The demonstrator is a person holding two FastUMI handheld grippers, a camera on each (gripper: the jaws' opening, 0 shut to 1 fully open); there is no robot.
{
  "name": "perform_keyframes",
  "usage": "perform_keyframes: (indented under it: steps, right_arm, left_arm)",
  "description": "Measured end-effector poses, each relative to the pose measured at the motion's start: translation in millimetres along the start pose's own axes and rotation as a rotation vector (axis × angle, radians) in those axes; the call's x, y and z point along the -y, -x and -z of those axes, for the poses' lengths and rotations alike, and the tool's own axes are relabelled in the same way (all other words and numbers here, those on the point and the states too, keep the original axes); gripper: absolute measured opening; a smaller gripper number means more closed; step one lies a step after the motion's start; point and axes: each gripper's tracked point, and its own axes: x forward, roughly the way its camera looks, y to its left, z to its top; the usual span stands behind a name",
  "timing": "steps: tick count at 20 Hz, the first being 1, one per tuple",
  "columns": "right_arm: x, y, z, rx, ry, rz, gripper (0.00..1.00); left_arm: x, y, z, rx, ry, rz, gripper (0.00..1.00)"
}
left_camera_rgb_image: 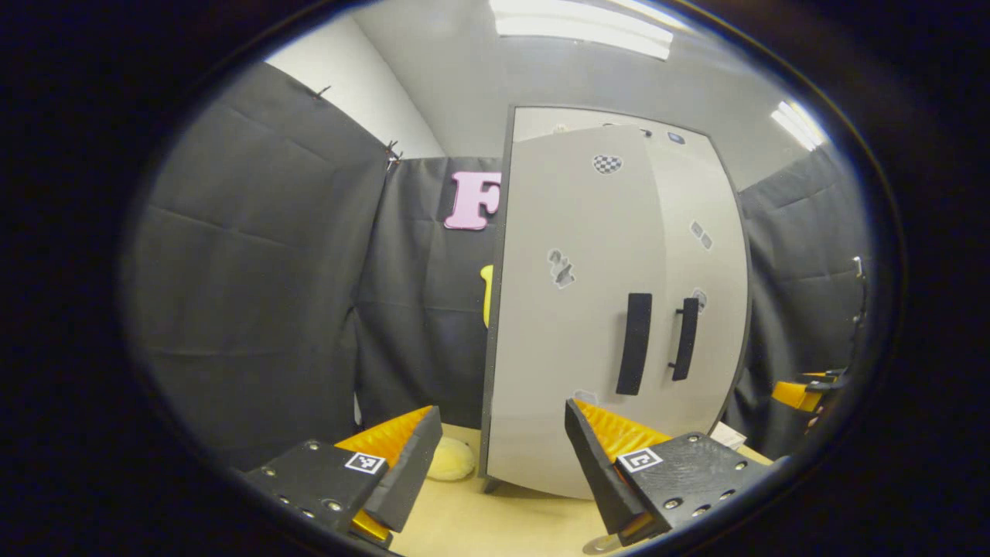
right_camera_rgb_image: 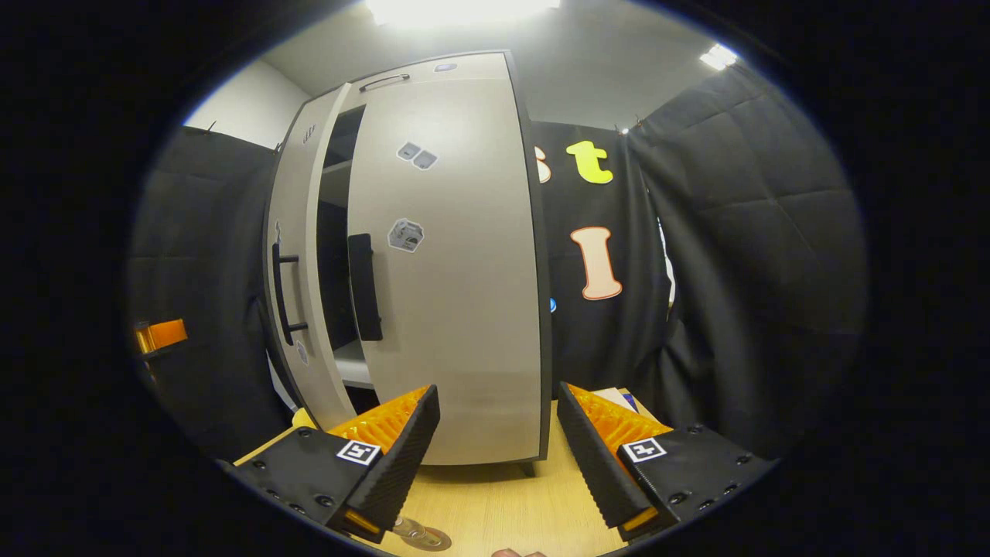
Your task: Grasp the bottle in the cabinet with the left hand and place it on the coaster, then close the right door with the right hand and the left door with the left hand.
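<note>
Two doors of the grey cabinet (right_camera_rgb_image: 433, 255) stand almost shut, and the gap between them is what my next move depends on. In the right gripper view, the right door (right_camera_rgb_image: 456, 271) fills the middle, its tall dark handle (right_camera_rgb_image: 363, 288) running upright along its left edge. To the left of that edge a narrow dark slit shows shelves inside, and beyond it is the left door (right_camera_rgb_image: 298, 294) with its own upright handle (right_camera_rgb_image: 281, 294). My right gripper (right_camera_rgb_image: 495, 433) hangs just in front of the right door, fingers spread wide and holding nothing. So I judge the right hand is the nearer one for pushing that door home.

In the left gripper view, my left gripper (left_camera_rgb_image: 499, 452) is also spread wide and empty, facing the left door (left_camera_rgb_image: 568, 309) from its hinge side.

The bottle (right_camera_rgb_image: 410, 530) seems to stand on the coaster (right_camera_rgb_image: 429, 539) on the wooden table (right_camera_rgb_image: 503, 510), just below my right fingers, though little of it shows.
</note>
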Motion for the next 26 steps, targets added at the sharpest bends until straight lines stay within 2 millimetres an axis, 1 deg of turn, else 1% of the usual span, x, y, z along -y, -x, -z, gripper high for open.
perform_keyframes:
  steps: [3,5,7,10,12,13,14,17,20,21,22,23,25,26]
  right_arm:
    - [3,5,-1,0.003,0.018,0.028,0.98]
    - [6,9,-2,-0.001,0.027,0.046,0.98]
    - [6,10,-6,0.002,0.038,0.059,0.98]
    - [5,10,-19,0.025,0.05,0.08,0.98]
    - [4,9,-26,0.044,0.045,0.093,0.97]
    - [4,9,-28,0.05,0.042,0.1,0.97]
    - [4,10,-29,0.052,0.038,0.11,0.97]
    - [10,9,-29,0.048,0.033,0.148,0.97]
    - [15,10,-33,0.05,0.012,0.182,0.98]
    - [18,11,-35,0.055,0.01,0.195,0.98]
    - [20,12,-38,0.066,0.012,0.209,0.98]
    - [23,13,-40,0.073,0.014,0.219,0.98]
    - [24,14,-38,0.071,0.014,0.229,0.97]
    - [24,14,-37,0.067,0.012,0.23,0.97]
  left_arm:
    - [0,1,6,0.003,0.033,0.029,0.99]
    - [-8,-1,10,0.003,0.004,0.025,0.99]
    - [-17,-2,8,0.013,-0.022,0.018,0.99]
    - [-29,-3,3,0.029,-0.051,0.017,0.99]
    - [-36,-8,-2,0.038,-0.07,0.019,0.99]
    - [-40,-11,-5,0.041,-0.067,0.019,0.99]
    - [-42,-12,-5,0.041,-0.058,0.023,0.93]
    - [-46,-14,-12,0.065,-0.059,0.043,0.93]
    - [-51,-17,-8,0.065,-0.084,0.046,0.93]
    - [-49,-19,-6,0.061,-0.074,0.057,0.99]
    - [-47,-19,-2,0.055,-0.054,0.071,0.93]
    - [-43,-20,3,0.044,-0.034,0.088,0.93]
    - [-41,-17,13,0.019,-0.024,0.105,0.93]
    - [-41,-15,16,0.015,-0.034,0.105,0.99]
